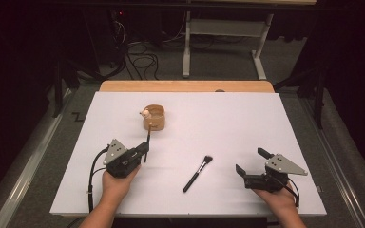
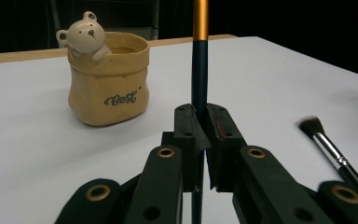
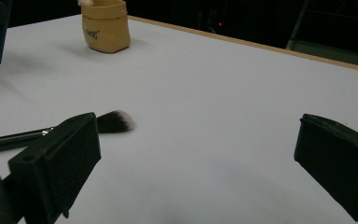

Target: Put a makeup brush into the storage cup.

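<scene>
White surface (image 1: pixel 247 123) on a wooden tabletop, dark room behind, with cables and a pale metal frame on the floor beyond.

Left side: left gripper (image 1: pixel 145 148), carried in a person's hand, fingers (image 2: pixel 191 135) clenched on a slim dark-handled brush (image 2: pixel 199 74) with a gold band higher up its shaft. It stands roughly upright between the pads, and its upper end reaches toward the pot from the near side; whether it touches the pot I cannot tell.

Centre-left, toward the far edge: tan sack-shaped pot (image 1: pixel 155 118) (a small cream bear peers over its rim, and the front carries the word "Best"). It stands upright, just beyond the left gripper.

Centre, nearer the person: makeup brush (image 1: pixel 197 173), black handle, silver collar, dark bristles tipped white, lying flat on the surface with the bristles pointing away, between the two grippers and touched by neither.

Right side: right gripper (image 1: pixel 250 162), held low over the surface, fingers (image 3: pixel 56 163) released and spread wide with bare surface between them; the lying brush is off to its left.
</scene>
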Tool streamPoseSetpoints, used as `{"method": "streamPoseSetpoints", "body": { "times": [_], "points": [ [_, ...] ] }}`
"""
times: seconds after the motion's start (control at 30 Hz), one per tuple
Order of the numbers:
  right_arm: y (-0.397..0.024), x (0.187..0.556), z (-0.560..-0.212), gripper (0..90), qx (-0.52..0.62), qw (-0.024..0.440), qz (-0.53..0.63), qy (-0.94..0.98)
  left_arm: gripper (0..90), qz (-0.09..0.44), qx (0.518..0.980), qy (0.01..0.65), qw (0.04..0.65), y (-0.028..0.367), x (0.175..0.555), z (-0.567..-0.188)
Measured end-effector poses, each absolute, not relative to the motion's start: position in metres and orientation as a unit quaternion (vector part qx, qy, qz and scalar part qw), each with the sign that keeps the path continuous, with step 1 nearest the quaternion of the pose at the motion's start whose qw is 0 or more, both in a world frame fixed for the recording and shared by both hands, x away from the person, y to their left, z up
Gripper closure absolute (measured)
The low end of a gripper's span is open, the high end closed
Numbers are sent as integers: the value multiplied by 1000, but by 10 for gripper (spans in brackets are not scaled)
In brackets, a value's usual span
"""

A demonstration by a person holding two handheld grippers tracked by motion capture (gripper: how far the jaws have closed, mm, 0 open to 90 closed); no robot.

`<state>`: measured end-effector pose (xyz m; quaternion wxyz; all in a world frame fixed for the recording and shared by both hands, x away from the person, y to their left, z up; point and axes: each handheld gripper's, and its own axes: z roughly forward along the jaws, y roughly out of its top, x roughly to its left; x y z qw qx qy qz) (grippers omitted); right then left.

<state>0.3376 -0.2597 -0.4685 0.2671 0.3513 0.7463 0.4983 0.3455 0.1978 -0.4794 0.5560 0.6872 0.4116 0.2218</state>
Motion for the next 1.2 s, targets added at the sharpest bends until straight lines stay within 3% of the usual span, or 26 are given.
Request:
{"method": "streamPoseSetpoints", "body": {
  "times": [0.5,1.2],
  "points": [
    [-238,350,-453,11,338,259,508,749,837,218,676,411,571,199,343,-480],
    [-184,375,-415,86,305,231,540,750,837,234,656,419,582,196,338,-475]
  ]
}}
